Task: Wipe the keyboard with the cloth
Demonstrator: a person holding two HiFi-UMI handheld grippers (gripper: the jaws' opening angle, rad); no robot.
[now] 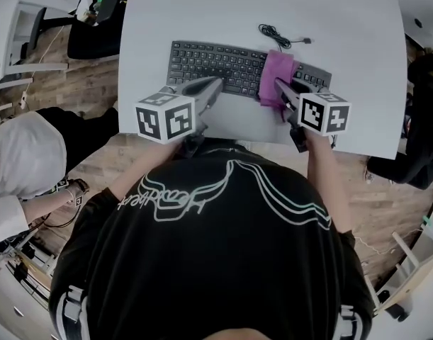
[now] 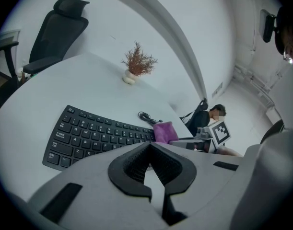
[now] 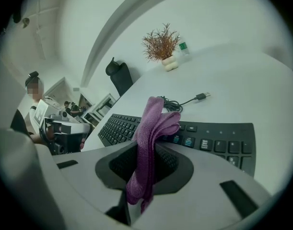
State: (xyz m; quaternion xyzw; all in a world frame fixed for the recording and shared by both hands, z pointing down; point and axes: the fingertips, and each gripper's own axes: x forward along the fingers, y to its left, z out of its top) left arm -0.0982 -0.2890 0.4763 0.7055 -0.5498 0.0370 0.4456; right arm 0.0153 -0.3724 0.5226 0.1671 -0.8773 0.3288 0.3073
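Wiping looks just begun: the right gripper (image 1: 280, 86) has its jaws pinched tight on the purple cloth (image 1: 276, 69), which drapes over the right part of the black keyboard (image 1: 216, 62) at upper centre of the head view. The next move, I judge, calls for dragging the cloth left across the keys with light pressure. The left gripper (image 1: 215, 84), jaws closed on nothing, hovers at the keyboard's lower edge

White legends are showing on the keyboard (image 2: 96, 135) ahead and left of the left gripper (image 2: 150, 148): Q, W, E, A, S, D (the rest too small).
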